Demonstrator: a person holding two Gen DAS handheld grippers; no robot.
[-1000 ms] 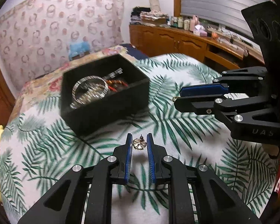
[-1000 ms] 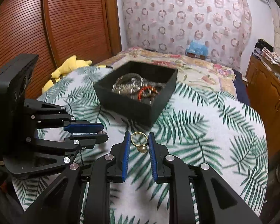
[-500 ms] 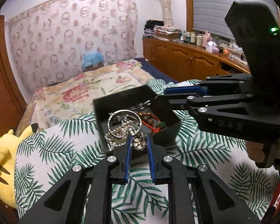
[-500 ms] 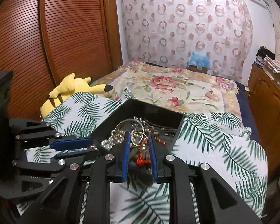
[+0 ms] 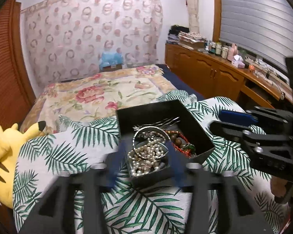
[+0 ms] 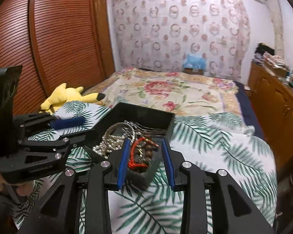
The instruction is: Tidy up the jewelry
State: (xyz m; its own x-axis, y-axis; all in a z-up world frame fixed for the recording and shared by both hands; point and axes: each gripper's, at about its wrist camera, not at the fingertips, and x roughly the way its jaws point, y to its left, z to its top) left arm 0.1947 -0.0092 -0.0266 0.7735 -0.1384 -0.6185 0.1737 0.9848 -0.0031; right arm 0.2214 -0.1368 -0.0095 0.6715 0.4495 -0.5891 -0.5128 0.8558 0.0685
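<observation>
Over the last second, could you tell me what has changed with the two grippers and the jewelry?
Both grippers carried their pieces from over the palm-leaf cloth to above the black box. The left gripper, which held a flower-shaped earring, and the right gripper, which held a gold ring, are now opening with nothing between the jaws. The box with its pearls and red beads stayed put.

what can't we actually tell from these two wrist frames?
- Left wrist view: the left hand-held gripper is motion-blurred, jaws opening; no piece visible between them.
- Both views: single small pieces in the black box are lost among the pearls and beads.
- Right wrist view: the right hand-held gripper, jaws opening, covers the box's near corner.
- Both views: the person's hands are mostly cut off by the frame edges.
</observation>
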